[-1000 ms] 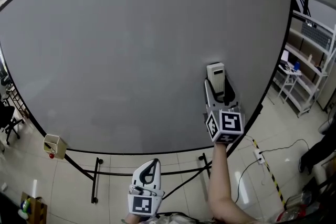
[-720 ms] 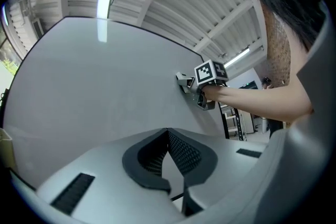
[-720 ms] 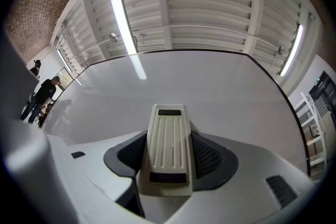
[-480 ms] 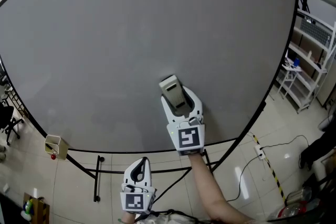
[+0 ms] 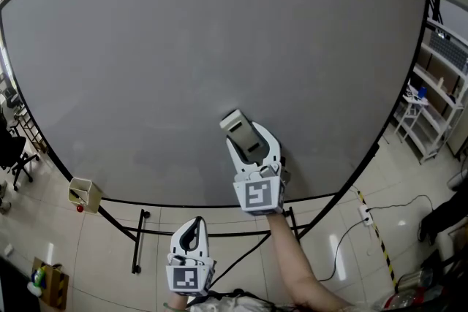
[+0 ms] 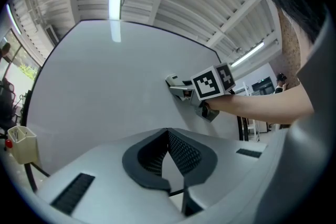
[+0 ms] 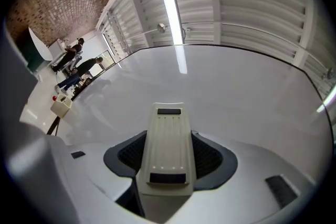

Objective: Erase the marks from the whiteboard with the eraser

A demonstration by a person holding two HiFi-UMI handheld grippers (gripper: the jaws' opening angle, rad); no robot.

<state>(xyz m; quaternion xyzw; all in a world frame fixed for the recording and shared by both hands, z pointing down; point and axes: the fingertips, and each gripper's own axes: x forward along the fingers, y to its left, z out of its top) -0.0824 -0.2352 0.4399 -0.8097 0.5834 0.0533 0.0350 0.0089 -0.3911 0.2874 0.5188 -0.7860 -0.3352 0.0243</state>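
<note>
Here, the right claw (image 5: 251, 137) clamps the eraser (image 5: 235, 122) against the whiteboard (image 5: 183, 47); the left claw (image 5: 196, 225) hangs clenched and empty below.

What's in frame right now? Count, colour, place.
whiteboard: 1, pale grey with black frame, fills most of the head view; no marks visible
eraser: 1, cream, against the board's lower middle
box: 1, beige, at the board's lower left corner
shelving: 1, white, right edge
cable: 1, white, on the floor at right
right gripper: 1, white, closed on the eraser
left gripper: 1, white, closed and empty, below the board
forearm: 1, behind the right gripper
</note>
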